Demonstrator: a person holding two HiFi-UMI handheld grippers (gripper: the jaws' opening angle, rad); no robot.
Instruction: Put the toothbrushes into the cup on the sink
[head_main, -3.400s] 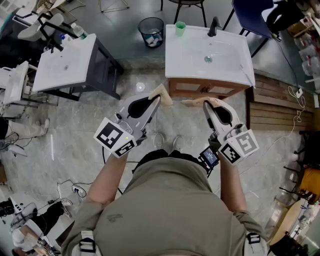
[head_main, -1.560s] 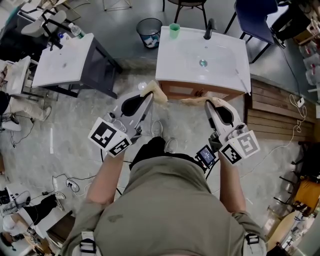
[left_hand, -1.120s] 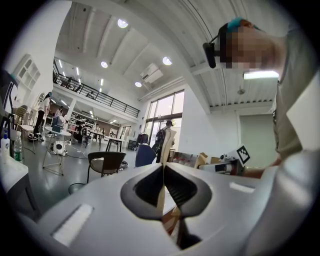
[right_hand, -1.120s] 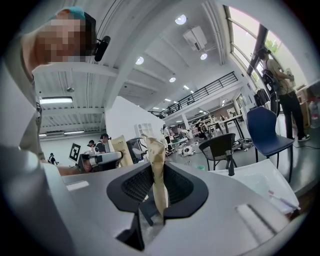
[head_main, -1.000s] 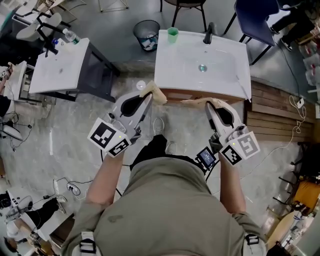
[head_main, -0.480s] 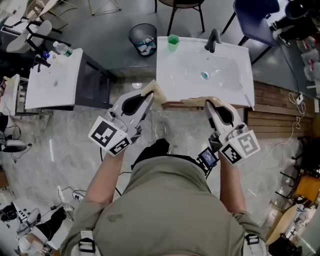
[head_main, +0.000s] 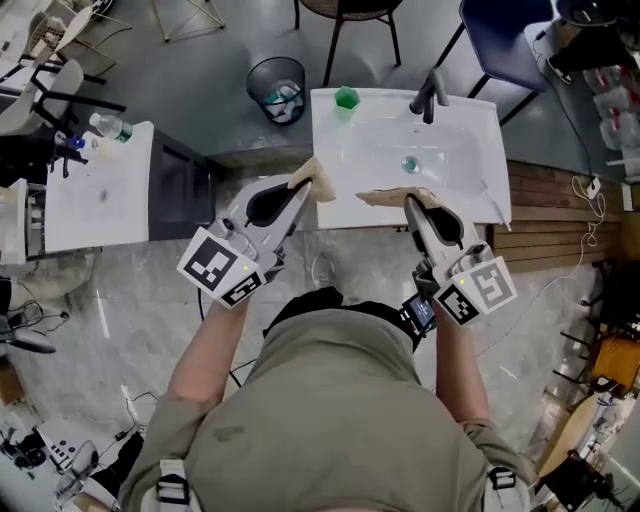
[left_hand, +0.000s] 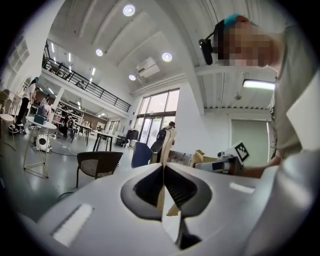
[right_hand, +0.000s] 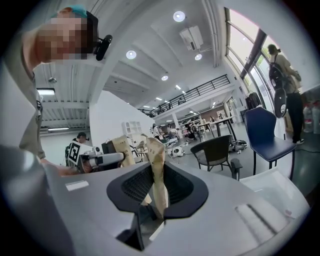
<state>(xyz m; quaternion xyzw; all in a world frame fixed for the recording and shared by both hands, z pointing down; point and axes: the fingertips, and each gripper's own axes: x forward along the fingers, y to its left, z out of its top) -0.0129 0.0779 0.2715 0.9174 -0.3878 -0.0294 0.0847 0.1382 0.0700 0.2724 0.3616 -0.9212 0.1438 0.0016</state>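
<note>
Tan-tipped left claw (head_main: 316, 180) and right claw (head_main: 386, 197) each closed; glossy white rectangular sink (head_main: 470, 135)

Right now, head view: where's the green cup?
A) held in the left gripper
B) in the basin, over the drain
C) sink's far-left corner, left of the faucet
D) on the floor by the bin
C: the green cup stands on the far-left corner of the sink, to the left of the faucet.
</note>
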